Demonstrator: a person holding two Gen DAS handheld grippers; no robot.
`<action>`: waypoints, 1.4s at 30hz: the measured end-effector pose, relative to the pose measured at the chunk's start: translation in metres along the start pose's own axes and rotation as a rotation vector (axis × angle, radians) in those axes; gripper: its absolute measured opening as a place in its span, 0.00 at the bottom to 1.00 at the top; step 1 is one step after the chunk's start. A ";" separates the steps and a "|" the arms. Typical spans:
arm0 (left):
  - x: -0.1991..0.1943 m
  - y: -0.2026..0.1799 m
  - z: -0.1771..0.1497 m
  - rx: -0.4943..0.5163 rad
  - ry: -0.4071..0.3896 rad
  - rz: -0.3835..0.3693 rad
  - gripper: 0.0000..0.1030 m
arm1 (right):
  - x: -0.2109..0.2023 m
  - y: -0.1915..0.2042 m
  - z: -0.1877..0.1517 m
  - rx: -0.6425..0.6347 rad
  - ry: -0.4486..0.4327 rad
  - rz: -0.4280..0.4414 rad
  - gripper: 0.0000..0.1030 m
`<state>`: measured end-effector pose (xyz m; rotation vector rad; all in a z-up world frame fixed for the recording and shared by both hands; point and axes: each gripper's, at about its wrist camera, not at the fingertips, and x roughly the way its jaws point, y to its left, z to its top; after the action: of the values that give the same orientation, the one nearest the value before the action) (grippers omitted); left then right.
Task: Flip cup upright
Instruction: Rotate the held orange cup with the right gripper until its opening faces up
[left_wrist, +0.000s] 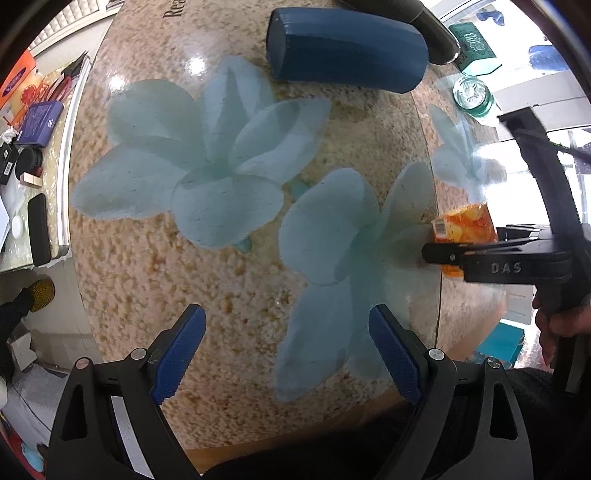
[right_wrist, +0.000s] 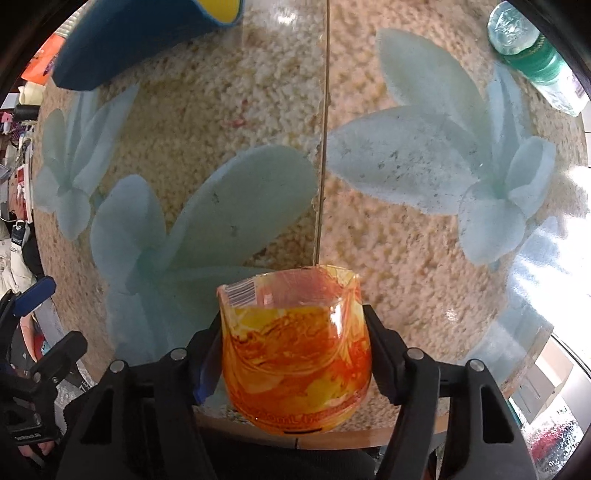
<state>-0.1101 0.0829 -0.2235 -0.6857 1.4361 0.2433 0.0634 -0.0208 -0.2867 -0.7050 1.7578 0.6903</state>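
Observation:
An orange and yellow glass cup (right_wrist: 295, 354) is clamped between the jaws of my right gripper (right_wrist: 295, 350), lying on its side with a barcode sticker on its far end. In the left wrist view the same cup (left_wrist: 463, 225) shows at the right, held by the right gripper (left_wrist: 436, 253) over the flower-print table. My left gripper (left_wrist: 284, 354) is open and empty above the table near its front edge, left of the cup.
A dark blue cup (left_wrist: 343, 51) lies on its side at the far edge of the table (left_wrist: 147, 266); it also shows in the right wrist view (right_wrist: 122, 40). A clear bottle with a green label (right_wrist: 535, 55) lies at the far right. A cluttered counter (left_wrist: 33, 155) is to the left.

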 end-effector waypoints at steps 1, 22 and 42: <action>0.000 -0.001 0.000 0.003 -0.001 0.002 0.89 | -0.008 -0.004 -0.001 0.001 -0.019 0.000 0.63; -0.004 -0.064 0.030 0.150 -0.044 0.084 0.89 | -0.041 -0.086 -0.014 -0.016 -0.692 0.057 0.63; 0.022 -0.093 0.008 0.195 -0.025 0.120 0.89 | -0.008 -0.085 -0.075 -0.012 -0.909 0.033 0.71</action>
<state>-0.0491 0.0090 -0.2182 -0.4372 1.4570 0.2016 0.0830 -0.1313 -0.2689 -0.2788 0.9259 0.8655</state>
